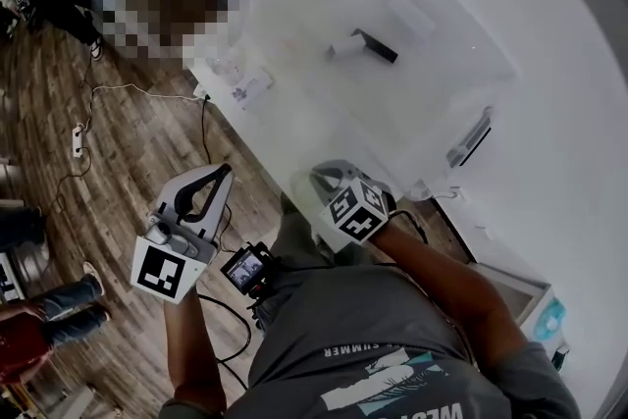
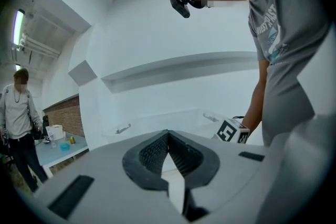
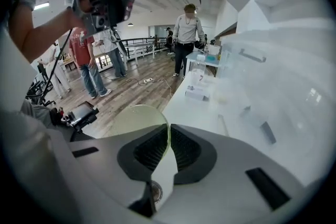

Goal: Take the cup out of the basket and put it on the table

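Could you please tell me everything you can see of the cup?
The cup is pale yellow-green and see-through, plastic by its look, with a thin rounded rim, and seems empty. The right gripper pinches its wall between shut jaws, the only thing touching it as far as shows. It is outside the clear basket, by the near edge of the white table.

The cup (image 3: 137,122) looked like thin, translucent pale-green plastic, smooth and faintly glossy. The basket (image 1: 432,103) was frosted clear plastic. The surface (image 1: 564,113) was plain white and smooth. The right gripper (image 3: 168,140) and left gripper (image 2: 168,145) had matt grey plastic shells with black ribbed pads (image 3: 149,150). The floor (image 1: 128,147) showed wood-grain planks.
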A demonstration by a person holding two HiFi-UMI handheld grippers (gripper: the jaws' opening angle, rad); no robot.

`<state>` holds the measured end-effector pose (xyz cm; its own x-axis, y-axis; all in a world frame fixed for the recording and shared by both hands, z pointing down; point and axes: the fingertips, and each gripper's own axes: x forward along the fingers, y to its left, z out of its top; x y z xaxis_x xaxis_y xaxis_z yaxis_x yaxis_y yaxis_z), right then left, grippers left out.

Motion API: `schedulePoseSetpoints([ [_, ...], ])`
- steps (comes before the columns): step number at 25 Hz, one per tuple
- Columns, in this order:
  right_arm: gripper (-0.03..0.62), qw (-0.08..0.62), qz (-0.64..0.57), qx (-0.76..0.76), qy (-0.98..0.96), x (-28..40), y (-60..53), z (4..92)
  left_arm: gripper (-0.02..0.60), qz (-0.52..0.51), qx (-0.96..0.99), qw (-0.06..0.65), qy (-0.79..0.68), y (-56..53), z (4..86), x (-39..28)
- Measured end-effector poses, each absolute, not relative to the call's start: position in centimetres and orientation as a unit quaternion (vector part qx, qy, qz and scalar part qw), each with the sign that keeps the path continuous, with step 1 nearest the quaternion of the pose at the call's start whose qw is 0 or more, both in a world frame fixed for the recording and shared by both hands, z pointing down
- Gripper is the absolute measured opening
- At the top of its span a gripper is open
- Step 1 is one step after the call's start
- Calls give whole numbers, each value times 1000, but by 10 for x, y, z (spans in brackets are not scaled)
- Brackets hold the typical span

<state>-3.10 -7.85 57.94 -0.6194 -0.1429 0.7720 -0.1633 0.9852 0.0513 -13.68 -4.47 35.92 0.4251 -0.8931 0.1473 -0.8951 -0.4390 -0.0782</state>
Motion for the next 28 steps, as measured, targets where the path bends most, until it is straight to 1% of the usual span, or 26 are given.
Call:
schedulePoseSetpoints([
  [12, 31, 499, 45, 111, -858, -25, -95, 645, 9, 104, 841, 10, -530, -20, 361, -134],
  [18, 32, 503, 82, 147, -847, -23, -108, 651, 9, 118, 839, 11, -530, 0, 359, -126],
  [21, 34, 484, 105, 168, -852, -19, -112, 647, 9, 126, 841, 10, -526, 8, 356, -121],
  [23, 76, 456, 115, 193, -861, -16, -116, 639, 9, 129, 843, 5, -522, 12, 351, -120],
  [24, 85, 441, 122, 209, -864, -15, -119, 636, 9, 131, 845, 2, -519, 14, 348, -120],
  [28, 89, 403, 147, 258, -866, -10, -123, 626, 9, 132, 854, -8, -502, 22, 336, -127],
])
